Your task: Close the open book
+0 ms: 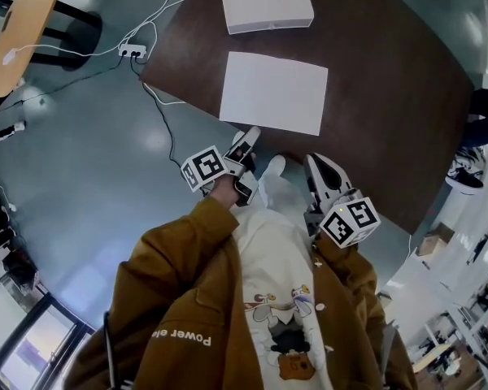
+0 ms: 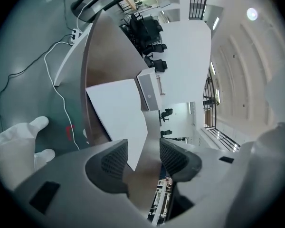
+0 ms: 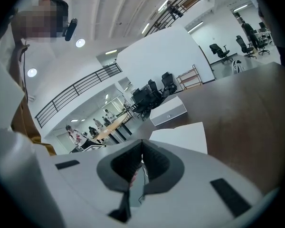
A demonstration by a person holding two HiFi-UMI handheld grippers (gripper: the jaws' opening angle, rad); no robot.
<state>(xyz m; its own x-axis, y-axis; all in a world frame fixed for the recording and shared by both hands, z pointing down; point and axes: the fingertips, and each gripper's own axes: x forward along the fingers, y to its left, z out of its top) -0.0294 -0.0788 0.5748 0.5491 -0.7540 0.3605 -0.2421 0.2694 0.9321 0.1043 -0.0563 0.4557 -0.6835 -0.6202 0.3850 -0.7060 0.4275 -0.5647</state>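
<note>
Before the book (image 1: 273, 93), left hand-held gripper (image 2: 143, 147) spread, right hand-held gripper (image 3: 142, 150) pressed together (bystanders (image 3: 72, 135) only in its view)

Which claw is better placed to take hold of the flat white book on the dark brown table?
Left, probably. The left claw is open and its tips are at the near edge of the flat white book; the right claw is shut and sits farther back.

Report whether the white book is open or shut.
Shut: the book lies as one flat white slab, no pages spread.
</note>
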